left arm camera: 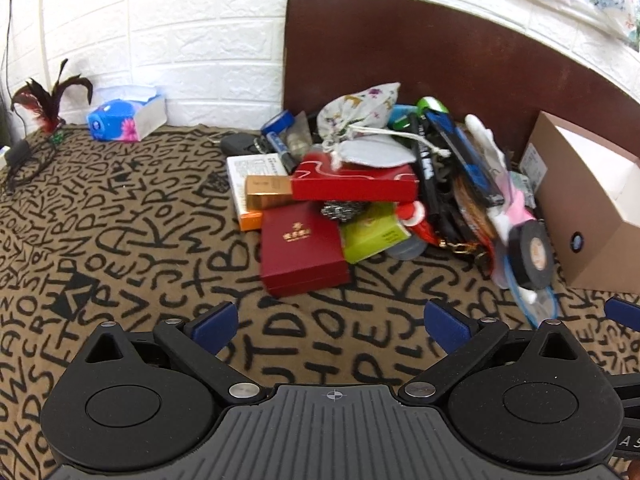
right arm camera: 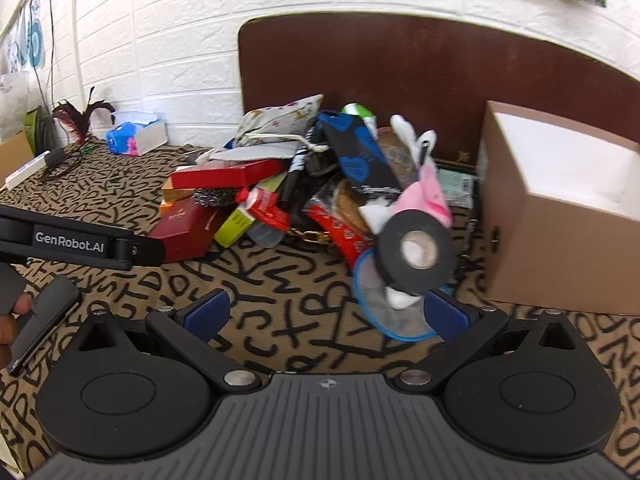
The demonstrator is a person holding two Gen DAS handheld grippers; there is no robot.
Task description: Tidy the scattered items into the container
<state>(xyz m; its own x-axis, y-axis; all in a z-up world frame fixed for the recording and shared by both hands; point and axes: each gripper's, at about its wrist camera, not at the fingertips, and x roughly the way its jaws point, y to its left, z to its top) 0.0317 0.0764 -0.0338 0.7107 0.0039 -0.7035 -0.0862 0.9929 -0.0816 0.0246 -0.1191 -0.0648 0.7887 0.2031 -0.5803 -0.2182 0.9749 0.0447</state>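
A pile of scattered items lies on the patterned cloth: a dark red box [left arm camera: 302,250], a flat red box [left arm camera: 354,184], a printed drawstring pouch [left arm camera: 358,110], a green packet [left arm camera: 374,234] and a black tape roll [left arm camera: 532,254]. The open cardboard box [left arm camera: 588,204] stands to the right of the pile. My left gripper [left arm camera: 331,328] is open and empty, just short of the dark red box. My right gripper [right arm camera: 326,316] is open and empty; the tape roll [right arm camera: 416,252] stands just beyond its right finger, beside the cardboard box [right arm camera: 560,208].
A brown board [left arm camera: 400,48] leans on the white brick wall behind the pile. A tissue pack [left arm camera: 126,114] and a feather toy [left arm camera: 44,104] sit at the far left. A round blue-rimmed lid [right arm camera: 394,308] lies under the tape roll. The left gripper's arm [right arm camera: 76,242] crosses the right view's left side.
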